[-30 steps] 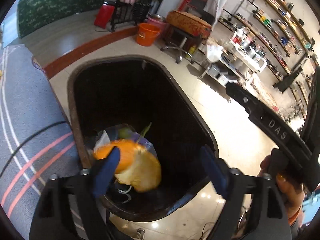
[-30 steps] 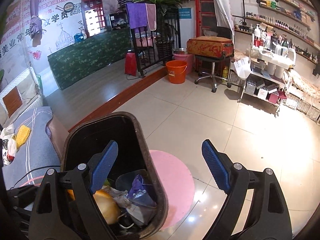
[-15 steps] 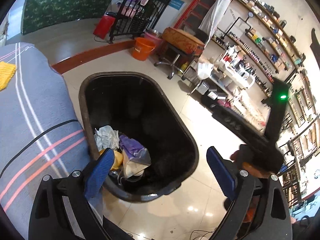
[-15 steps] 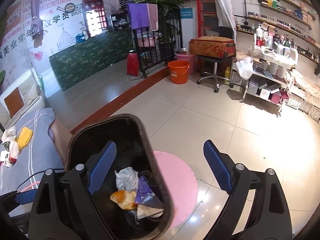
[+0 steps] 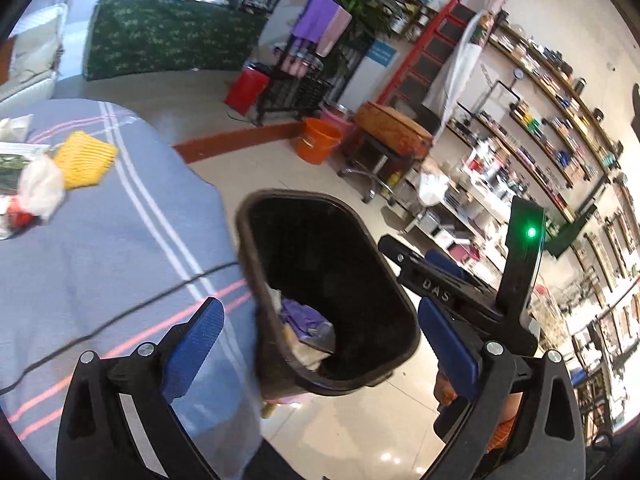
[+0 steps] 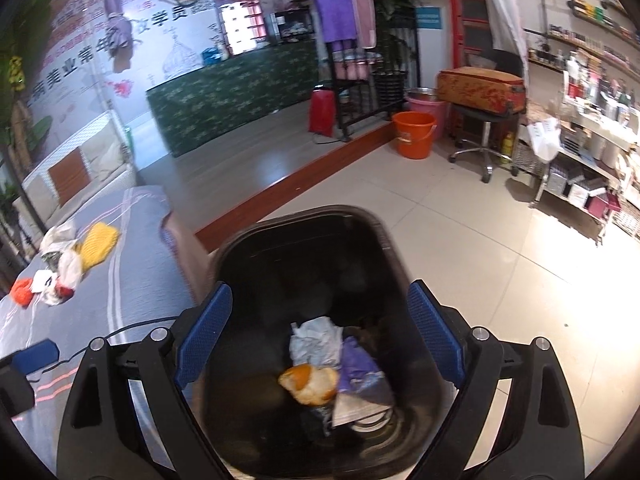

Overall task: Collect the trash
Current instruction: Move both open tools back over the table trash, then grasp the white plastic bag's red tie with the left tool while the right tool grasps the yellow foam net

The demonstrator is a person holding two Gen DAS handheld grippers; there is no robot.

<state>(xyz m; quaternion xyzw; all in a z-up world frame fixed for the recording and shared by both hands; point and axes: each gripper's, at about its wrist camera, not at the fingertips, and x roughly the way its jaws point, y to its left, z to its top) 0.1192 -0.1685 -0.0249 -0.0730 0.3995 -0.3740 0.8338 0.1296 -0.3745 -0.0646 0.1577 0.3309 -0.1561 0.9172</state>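
Orange peel (image 6: 308,383) and crumpled wrappers lie inside the black trash bin (image 6: 384,240) beside the striped bed (image 5: 120,248); left claw (image 5: 320,344) is opening, empty, right claw (image 6: 320,344) released.

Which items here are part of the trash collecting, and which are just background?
Job:
black bin
orange peel and purple wrapper inside it
litter pile on the striped bed cover

Background:
orange bucket
stool
product shelves
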